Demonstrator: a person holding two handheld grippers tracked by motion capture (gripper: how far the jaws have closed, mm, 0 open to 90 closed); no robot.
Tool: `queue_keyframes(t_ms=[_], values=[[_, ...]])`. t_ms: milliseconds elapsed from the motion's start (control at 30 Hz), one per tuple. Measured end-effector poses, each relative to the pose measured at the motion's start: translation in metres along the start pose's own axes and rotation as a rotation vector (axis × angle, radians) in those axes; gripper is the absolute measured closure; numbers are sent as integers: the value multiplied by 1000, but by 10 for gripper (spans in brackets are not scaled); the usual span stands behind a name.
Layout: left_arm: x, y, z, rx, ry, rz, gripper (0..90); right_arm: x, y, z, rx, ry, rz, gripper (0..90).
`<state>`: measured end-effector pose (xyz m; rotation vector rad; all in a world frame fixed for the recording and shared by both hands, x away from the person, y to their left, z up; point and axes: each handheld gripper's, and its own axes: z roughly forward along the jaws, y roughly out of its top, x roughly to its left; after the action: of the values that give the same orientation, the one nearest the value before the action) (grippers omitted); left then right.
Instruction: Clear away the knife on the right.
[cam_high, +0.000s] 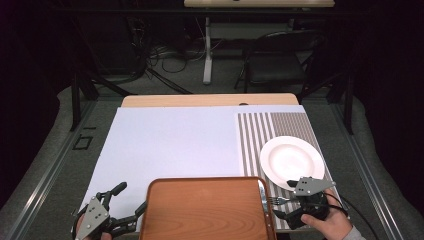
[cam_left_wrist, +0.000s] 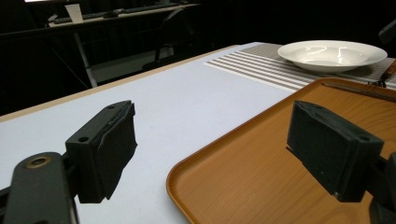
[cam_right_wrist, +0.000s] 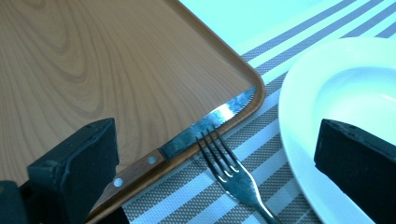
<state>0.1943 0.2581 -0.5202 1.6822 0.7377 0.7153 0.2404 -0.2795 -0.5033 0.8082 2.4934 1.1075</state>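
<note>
The fork (cam_right_wrist: 232, 173) is bright metal with 4 slim tines. It lies on the striped placemat (cam_high: 252, 131) between the tray (cam_high: 207, 210) and the plate (cam_high: 292, 161), its tines resting against the tray's outer edge just below the knife (cam_right_wrist: 187, 140). In the right gripper view its handle runs off the bottom edge, so its full length is cut off; in the high view it reads as a small glint beside the tray's right rim.

The right gripper (cam_high: 295, 202) sits at the near right corner of the mat with its 2 black jaws spread wide and nothing between the pads; the fork lies in the gap below them, untouched. The left gripper (cam_high: 120, 205) rests at the tray's left side, jaws also wide apart, 1 blocky pad over the pale table (cam_left_wrist: 177, 107) and the other over the tray.

The tray is a rounded rectangle of warm, wood-grain finish with a low raised lip. The knife has a serrated steel blade and a brown wooden handle with 2 pale rivets; it lies along the inside of the tray's right rim, and the lower end of its handle is hidden behind the right gripper's jaw. The plate is glossy white, round and shallow with a broad rim, its near edge partly covered by the right gripper's other jaw. The mat is woven, in grey-brown and white stripes. The tray's near edge is cut off in the high view.
</note>
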Motion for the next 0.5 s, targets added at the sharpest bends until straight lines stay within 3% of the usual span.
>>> queue_keyframes(t_ms=[133, 333, 367, 500], values=[[0, 0, 0, -1, 0, 0, 152, -5, 1, -4, 0, -5, -16, 0], [0, 0, 0, -1, 0, -1, 152, -13, -2, -7, 39, -21, -59, 0], [0, 0, 0, -2, 0, -1, 152, -17, -5, -8, 65, -35, -75, 0], [0, 0, 1, 3, -3, 2, 152, -23, -10, -10, 75, -49, -79, 0]])
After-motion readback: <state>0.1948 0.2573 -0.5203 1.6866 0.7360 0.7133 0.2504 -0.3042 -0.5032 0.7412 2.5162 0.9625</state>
